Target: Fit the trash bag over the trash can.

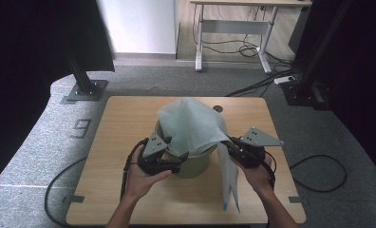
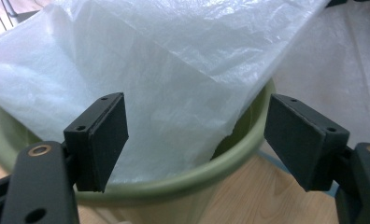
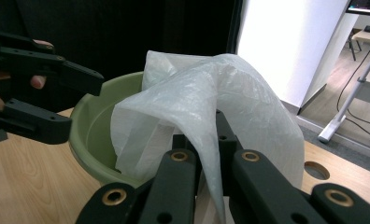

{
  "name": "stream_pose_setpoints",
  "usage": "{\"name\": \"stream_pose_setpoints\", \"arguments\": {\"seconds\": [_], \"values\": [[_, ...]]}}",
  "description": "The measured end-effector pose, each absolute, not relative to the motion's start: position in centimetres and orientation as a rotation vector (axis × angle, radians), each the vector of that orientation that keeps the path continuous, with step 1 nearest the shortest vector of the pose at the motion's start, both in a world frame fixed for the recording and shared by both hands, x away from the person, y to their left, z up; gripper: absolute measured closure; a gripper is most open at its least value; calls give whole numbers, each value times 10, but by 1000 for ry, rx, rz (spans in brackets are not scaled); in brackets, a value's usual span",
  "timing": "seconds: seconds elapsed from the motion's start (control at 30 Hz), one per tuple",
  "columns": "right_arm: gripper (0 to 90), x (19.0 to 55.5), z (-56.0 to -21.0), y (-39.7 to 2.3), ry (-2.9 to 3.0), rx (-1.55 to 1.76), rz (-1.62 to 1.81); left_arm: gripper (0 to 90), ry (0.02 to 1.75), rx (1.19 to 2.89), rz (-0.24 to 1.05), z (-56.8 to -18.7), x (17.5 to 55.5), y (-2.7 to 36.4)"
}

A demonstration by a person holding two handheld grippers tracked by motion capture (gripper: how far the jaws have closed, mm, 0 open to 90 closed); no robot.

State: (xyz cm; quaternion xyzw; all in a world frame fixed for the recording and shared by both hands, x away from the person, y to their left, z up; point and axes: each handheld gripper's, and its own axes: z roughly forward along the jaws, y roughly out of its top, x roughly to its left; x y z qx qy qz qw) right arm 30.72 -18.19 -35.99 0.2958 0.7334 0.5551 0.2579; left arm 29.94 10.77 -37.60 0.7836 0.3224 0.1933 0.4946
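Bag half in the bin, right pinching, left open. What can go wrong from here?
1. The right gripper is shut on a thin fold of the white plastic bag; a hard pull may tear it or slip it free.
2. The left gripper is open at the green bin's rim, holding nothing; a tug might tip or slide the bin.
3. The bag's tail hangs outside on the table and may drag.

My left gripper [image 1: 173, 153] sits lower centre, jaws spread wide; my right gripper [image 1: 228, 142], centre-right, is clamped tight.
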Motion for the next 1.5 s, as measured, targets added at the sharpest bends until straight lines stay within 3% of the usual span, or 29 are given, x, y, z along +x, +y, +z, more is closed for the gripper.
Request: {"name": "stream_pose_setpoints", "arguments": {"seconds": [0.87,1.23,1.5], "values": [[881,319,-353,-169,1986,879,1551,256,757,1850,511,-372,307,66],[869,313,-353,-166,2001,844,1576,464,796,1820,543,-375,313,60],[753,314,-366,-169,2030,828,1644,653,773,1851,428,-377,316,66]]}}
